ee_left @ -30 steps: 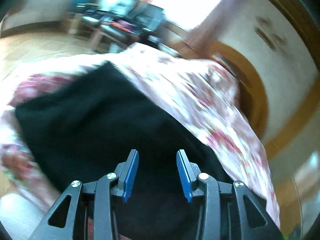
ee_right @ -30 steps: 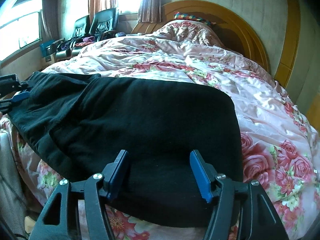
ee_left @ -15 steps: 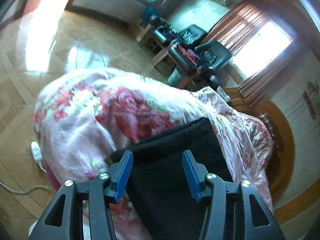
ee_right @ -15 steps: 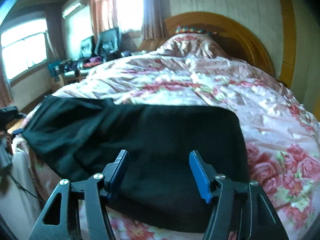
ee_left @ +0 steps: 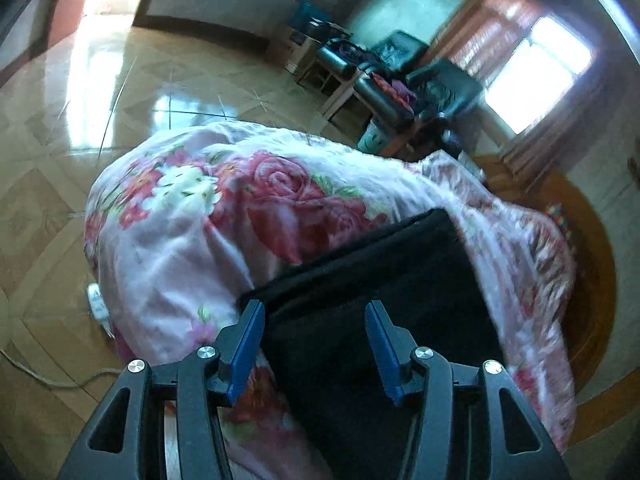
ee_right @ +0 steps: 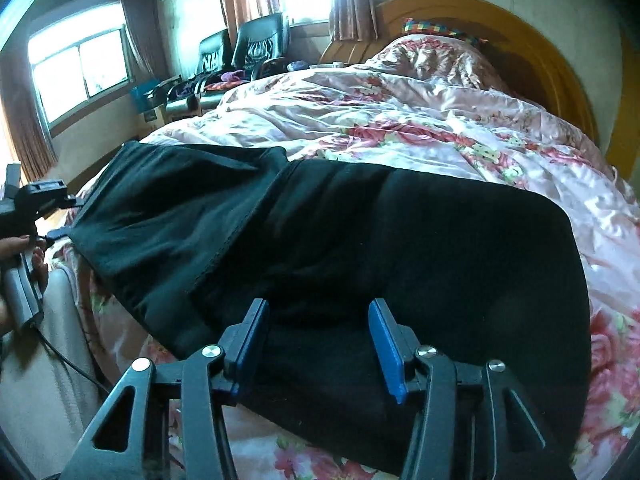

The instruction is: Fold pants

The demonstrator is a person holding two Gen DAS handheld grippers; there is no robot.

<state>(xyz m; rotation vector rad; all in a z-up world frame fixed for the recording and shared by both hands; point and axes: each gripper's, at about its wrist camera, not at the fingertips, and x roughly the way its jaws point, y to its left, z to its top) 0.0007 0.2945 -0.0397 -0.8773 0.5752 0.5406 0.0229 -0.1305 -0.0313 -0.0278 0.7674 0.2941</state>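
Black pants [ee_right: 360, 240] are lying across the bed [ee_right: 420, 120]; right gripper [ee_right: 318, 344] is narrowing, apparently pinching nothing; left gripper [ee_left: 314, 344] is standing spread.

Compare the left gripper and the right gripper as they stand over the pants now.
The left gripper sits at the end of the black pants, one jaw over the floral quilt; the right gripper sits over their middle, both jaws above black cloth. The left jaws have just been opening, the right closing. Both stand open, pads pressing on nothing.
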